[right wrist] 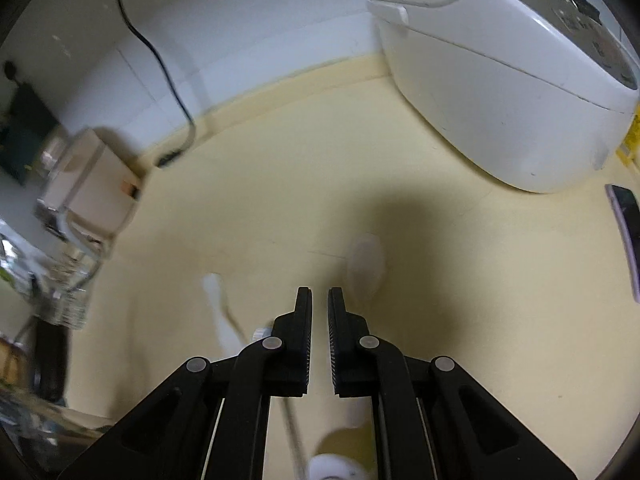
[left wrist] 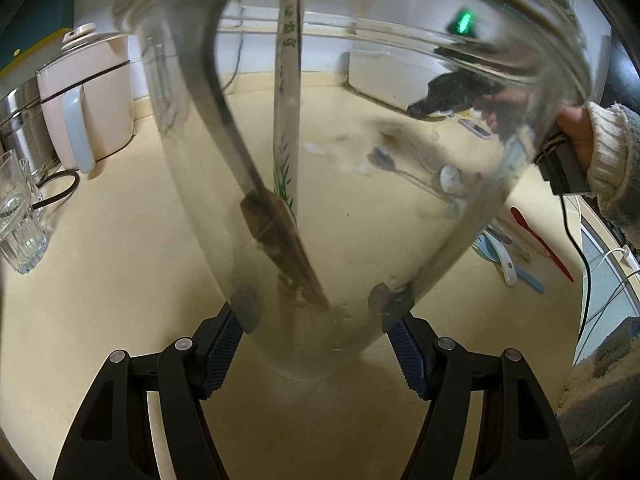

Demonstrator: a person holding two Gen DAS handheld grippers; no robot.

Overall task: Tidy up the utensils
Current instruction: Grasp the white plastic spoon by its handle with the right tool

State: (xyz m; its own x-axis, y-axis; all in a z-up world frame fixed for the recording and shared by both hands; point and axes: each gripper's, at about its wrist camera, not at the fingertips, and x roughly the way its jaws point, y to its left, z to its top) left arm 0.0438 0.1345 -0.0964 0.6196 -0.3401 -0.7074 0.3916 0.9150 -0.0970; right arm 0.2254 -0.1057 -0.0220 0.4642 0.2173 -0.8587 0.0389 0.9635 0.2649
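Observation:
My left gripper is shut on a tall clear glass jar that stands on the beige counter. Inside the jar are a dark wooden-handled utensil and a white sleeve with green print. Loose utensils lie at the right: a red one, blue and white spoons. My right gripper hovers above the counter, jaws nearly closed with a narrow gap and nothing between them. A white spoon and a white utensil handle lie blurred below it.
A pink electric kettle, a steel pot and a drinking glass stand at the left. A white rice cooker sits at the back right, a phone beside it. A black cable hangs down the wall.

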